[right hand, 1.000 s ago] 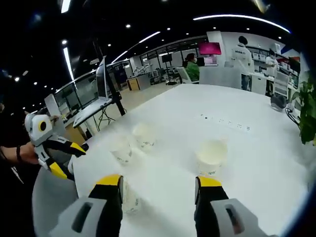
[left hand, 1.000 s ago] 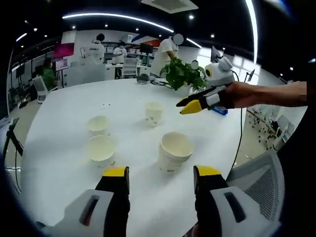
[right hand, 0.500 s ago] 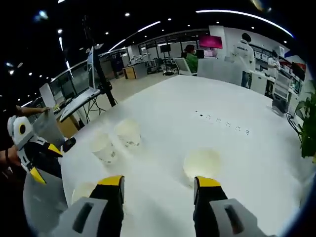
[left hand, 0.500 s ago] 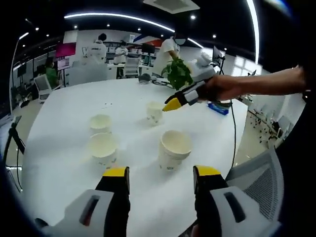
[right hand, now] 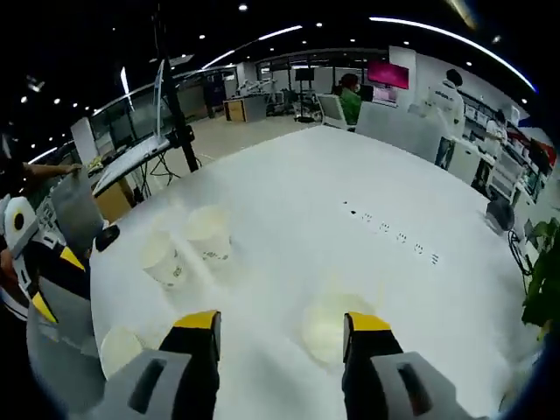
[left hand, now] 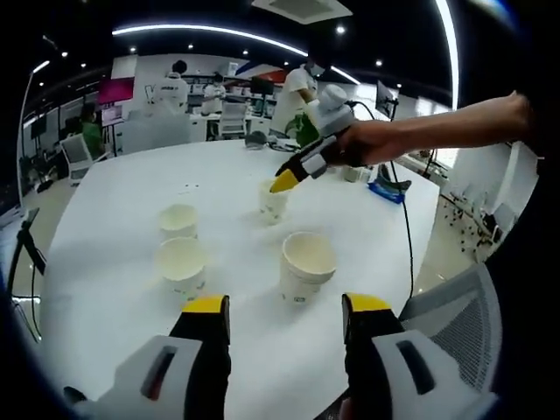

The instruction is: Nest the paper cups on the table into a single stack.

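In the left gripper view, the left gripper [left hand: 278, 319] has its jaws spread wide with nothing between them. Four paper cups stand apart on the white table [left hand: 114, 201]: a big cup [left hand: 305, 266] just ahead, two side cups [left hand: 180, 249] and a far cup [left hand: 273, 200]. The right gripper [left hand: 289, 179] hangs right above the far cup.

In the right gripper view, the right gripper's jaws are spread too, and the far cup [right hand: 331, 328] sits below them.

White table [left hand: 114, 201], cream paper cups [left hand: 306, 267], yellow-tipped black tongs [left hand: 284, 319], green plant [right hand: 544, 280]
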A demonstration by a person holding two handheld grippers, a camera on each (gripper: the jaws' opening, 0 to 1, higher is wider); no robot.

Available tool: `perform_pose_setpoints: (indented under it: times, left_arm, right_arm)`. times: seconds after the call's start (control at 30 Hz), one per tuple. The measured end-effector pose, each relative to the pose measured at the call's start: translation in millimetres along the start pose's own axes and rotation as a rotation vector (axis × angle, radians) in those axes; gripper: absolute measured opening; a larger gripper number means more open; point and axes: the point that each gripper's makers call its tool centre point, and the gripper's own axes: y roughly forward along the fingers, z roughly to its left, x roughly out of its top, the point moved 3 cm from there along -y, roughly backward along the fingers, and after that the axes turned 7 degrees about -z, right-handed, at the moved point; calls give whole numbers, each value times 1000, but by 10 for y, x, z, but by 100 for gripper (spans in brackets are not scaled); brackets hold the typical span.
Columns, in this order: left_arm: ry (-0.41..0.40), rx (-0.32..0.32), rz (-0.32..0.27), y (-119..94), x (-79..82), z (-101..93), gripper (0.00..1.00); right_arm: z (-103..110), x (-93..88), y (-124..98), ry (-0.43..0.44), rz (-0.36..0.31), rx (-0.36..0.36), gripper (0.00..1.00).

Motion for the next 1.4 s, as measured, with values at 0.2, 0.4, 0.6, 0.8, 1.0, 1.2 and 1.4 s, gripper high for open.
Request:
perform_pose_setpoints:
  times: [0.2, 0.4, 0.6, 0.8, 1.0, 1.2, 1.4]
  left_arm:
    - [-7, 4, 2, -18, -15, 15, 49]
    - [-14, 8, 5, -25, -45, 44, 48]
    - [-18, 12, 9, -35, -50, 57, 48]
    - [-24, 17, 18, -43, -83, 82, 47]
    - [-31, 19, 25, -54, -121, 84, 47]
    - [-34, 23, 30, -75, -133, 85, 46]
    - [-39, 29, 31, -94, -126, 101, 44]
  right_arm:
    - [-100, -8, 81, -16, 51, -3, 55]
    - [-152, -55, 157, -21, 101, 0, 52]
    - [-191, -146, 209, -61, 176, -6, 48]
    - [-110, -309, 280, -153, 270, 9, 42]
    - [-137, -347, 441, -240, 323, 15, 33]
    - [-157, -429, 529, -269, 365, 10, 21]
    - [-89, -448, 477, -286, 362, 13, 0]
